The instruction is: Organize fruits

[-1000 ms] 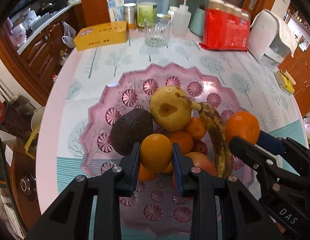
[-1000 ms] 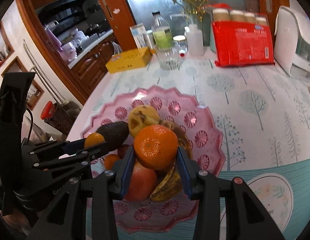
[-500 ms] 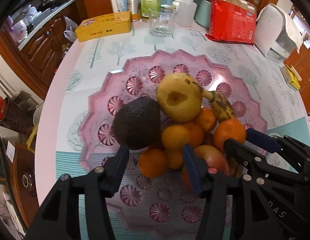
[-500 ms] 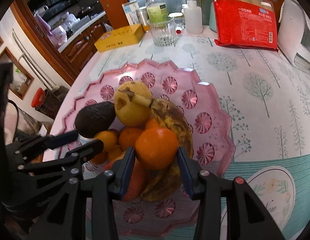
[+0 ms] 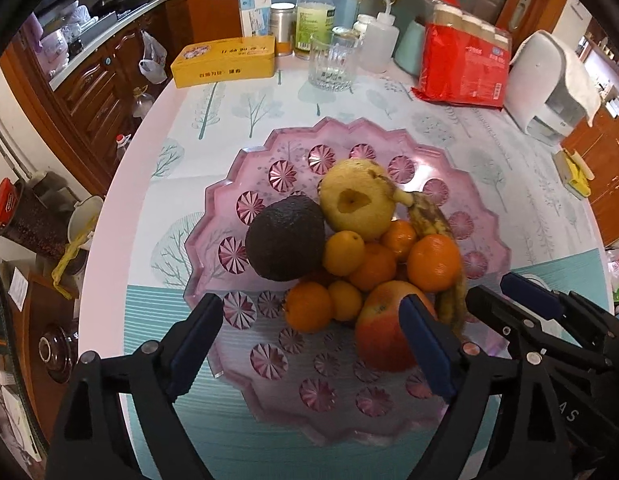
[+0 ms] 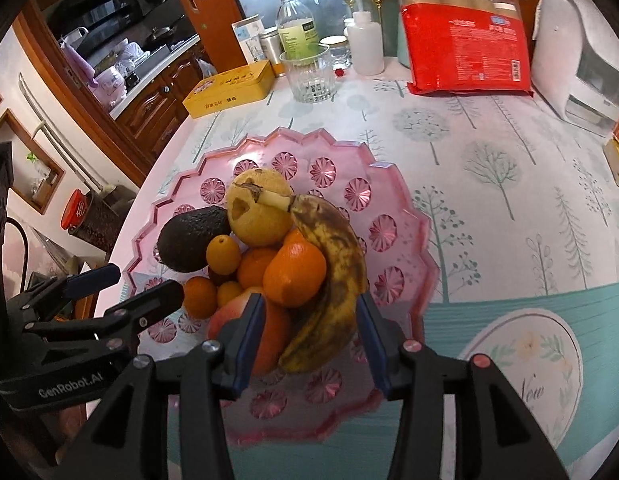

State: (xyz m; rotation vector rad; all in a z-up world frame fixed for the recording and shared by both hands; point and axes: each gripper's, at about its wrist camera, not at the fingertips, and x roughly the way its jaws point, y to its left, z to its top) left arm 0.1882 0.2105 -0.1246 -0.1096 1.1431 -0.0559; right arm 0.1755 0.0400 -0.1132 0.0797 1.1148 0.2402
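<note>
A pink scalloped plate (image 5: 225, 188) (image 6: 389, 172) holds a pile of fruit: a dark avocado (image 5: 285, 238), a yellow pear (image 5: 357, 204), a spotted banana (image 6: 337, 248), a red apple (image 5: 383, 328) and several oranges. My left gripper (image 5: 309, 312) hangs over the plate's near side. Its jaws are opening wide and grip nothing. A small orange (image 5: 343, 252) rests on the pile beyond them. My right gripper (image 6: 309, 304) is opening too. The big orange (image 6: 295, 276) (image 5: 433, 262) sits on the pile next to the banana, just past its tips and free of the pads.
At the back of the table stand a yellow box (image 5: 223, 62), a glass (image 5: 333, 64), bottles, a red package (image 5: 461, 68) and a white appliance (image 5: 549, 84). The table's rounded edge runs down the left, with wooden cabinets beyond it.
The left gripper let go of the small orange, which now lies on the pile, and spread wide. The right gripper set the big orange beside the banana, widened and drew back.
</note>
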